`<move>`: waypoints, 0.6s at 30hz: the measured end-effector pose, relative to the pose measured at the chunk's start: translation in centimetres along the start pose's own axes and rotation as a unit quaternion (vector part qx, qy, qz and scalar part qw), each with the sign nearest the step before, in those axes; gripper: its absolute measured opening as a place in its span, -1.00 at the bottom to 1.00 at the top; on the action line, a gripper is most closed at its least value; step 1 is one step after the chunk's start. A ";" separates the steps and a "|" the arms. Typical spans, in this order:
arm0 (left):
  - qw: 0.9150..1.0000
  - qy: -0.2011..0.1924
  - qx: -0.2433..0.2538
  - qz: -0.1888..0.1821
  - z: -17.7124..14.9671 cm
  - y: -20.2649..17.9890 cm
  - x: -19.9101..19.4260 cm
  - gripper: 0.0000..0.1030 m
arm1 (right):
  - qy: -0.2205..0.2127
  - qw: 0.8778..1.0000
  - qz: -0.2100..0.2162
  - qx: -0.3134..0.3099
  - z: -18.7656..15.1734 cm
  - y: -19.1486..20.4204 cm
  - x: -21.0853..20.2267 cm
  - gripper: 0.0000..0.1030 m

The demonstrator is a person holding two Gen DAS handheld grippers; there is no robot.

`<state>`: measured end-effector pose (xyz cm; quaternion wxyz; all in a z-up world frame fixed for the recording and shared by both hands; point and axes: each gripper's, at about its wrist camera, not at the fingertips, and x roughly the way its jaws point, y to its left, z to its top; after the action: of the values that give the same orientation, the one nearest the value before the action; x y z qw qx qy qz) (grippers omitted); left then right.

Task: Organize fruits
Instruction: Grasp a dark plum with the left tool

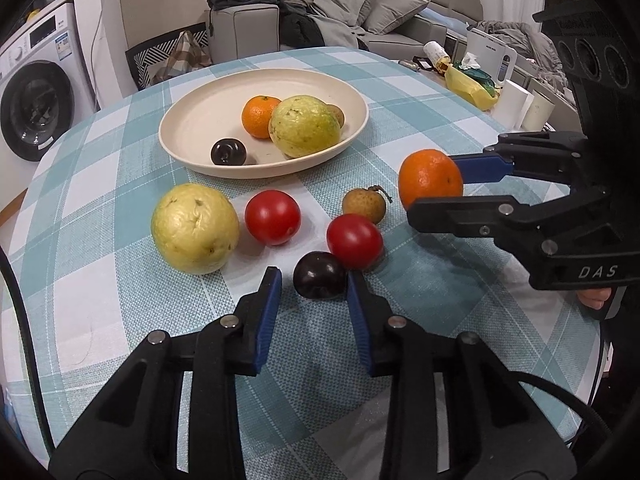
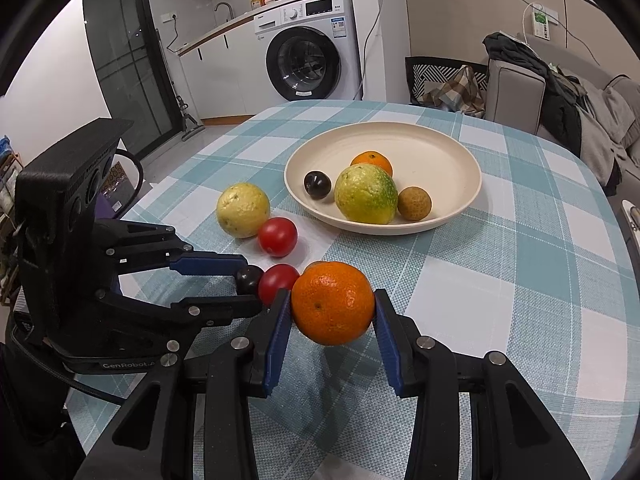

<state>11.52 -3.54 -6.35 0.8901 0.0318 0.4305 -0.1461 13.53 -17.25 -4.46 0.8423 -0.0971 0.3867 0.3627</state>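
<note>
Teal-and-white checked tablecloth (image 1: 120, 184), cream plate (image 1: 192, 108)

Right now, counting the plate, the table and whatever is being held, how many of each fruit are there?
Oranges: 2
Guavas: 2
Tomatoes: 2
Plums: 2
Longans: 2
Total: 10
</note>
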 end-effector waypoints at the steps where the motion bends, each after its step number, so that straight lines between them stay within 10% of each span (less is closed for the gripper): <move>1: 1.000 -0.002 0.000 -0.006 0.0 0.0 -0.1 -0.55 | 0.001 1.000 -0.001 0.000 0.0 0.0 0.0 -0.19; 18: 0.998 -0.049 -0.025 0.002 0.4 1.3 -1.9 -0.56 | -0.009 1.000 -0.008 0.012 0.0 -0.9 -0.1 -0.19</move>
<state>11.09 -1.97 -4.72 0.9111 0.0034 0.3895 -0.1350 14.07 -17.99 -4.50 0.8495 -0.0866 0.3829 0.3525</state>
